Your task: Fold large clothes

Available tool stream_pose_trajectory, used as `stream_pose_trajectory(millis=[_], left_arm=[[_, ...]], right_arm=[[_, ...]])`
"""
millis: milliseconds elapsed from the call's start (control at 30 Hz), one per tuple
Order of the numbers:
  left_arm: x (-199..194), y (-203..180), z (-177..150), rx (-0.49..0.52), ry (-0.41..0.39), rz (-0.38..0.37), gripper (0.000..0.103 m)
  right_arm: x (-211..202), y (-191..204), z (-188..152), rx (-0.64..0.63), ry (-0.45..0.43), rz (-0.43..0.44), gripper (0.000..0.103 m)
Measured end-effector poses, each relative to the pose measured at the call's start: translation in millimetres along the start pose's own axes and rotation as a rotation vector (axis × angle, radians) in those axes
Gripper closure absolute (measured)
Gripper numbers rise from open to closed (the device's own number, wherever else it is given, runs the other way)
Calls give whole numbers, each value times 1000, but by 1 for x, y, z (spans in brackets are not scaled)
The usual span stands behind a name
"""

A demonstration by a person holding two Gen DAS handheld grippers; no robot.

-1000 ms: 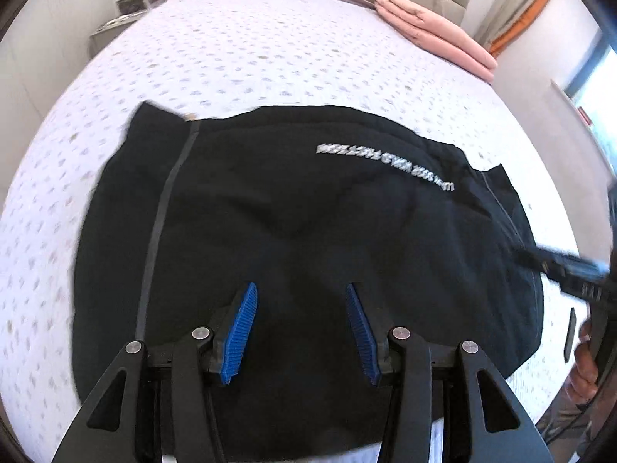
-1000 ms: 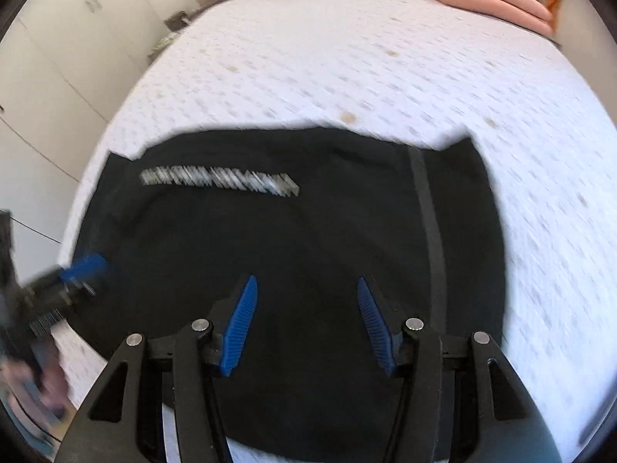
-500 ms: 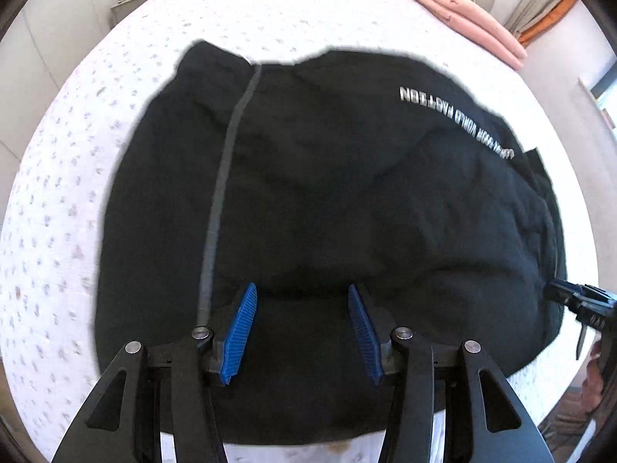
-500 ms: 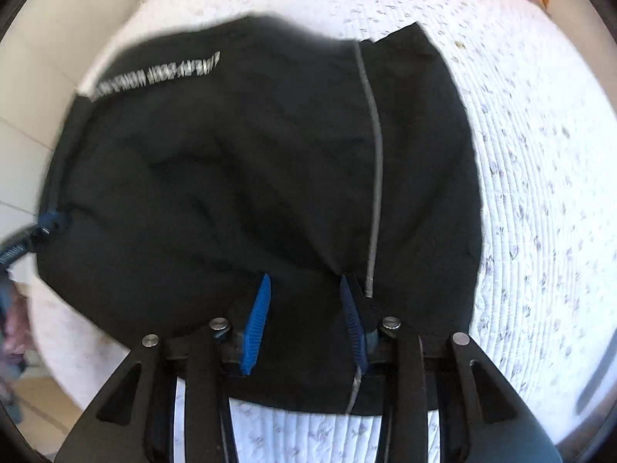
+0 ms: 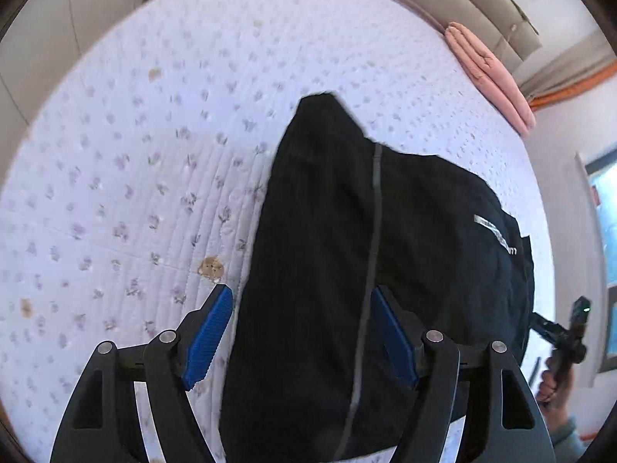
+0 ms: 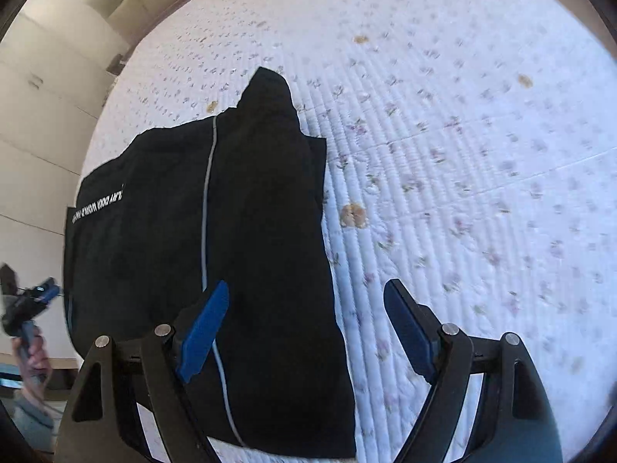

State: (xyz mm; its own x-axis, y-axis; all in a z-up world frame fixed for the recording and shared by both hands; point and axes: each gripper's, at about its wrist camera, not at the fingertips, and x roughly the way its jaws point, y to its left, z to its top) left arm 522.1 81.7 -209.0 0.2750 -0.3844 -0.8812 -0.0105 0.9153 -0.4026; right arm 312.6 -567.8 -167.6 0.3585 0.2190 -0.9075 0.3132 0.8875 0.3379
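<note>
Both grippers, left gripper (image 5: 302, 337) and right gripper (image 6: 306, 333), have just been opening, jaws apart over black garment (image 5: 385, 270); fold pending; next, clamp its edge.

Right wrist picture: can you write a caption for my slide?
Open right gripper above the edge of a folded black garment on a flowery white bedspread.

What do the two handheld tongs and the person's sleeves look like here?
Both the left tongs and right tongs have black angular frames with triangular cut-outs, silver round pivot pins and ribbed blue pads. Each view shows the other tool's dark handle in a hand, above a grey-teal sleeve.
</note>
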Motion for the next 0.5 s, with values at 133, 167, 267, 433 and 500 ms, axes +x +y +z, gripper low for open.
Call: stream_pose_trajectory(millis=[133,167,267,433,500], left_arm=[[38,14,8,-34,78,-77,28],[44,16,9,-32,82,-77,28],[59,19,10,-24,93,-83,28],[66,33,14,-43,141,-168,25],[78,42,14,-82,181,-247,24]], right_arm=[[21,-2,8,-19,42,46,18],[24,-3,9,-24,48,54,17],[31,-5,12,-25,63,90,15],[40,-22,15,-14,104,154,2],[51,-30,18,12,130,212,0]])
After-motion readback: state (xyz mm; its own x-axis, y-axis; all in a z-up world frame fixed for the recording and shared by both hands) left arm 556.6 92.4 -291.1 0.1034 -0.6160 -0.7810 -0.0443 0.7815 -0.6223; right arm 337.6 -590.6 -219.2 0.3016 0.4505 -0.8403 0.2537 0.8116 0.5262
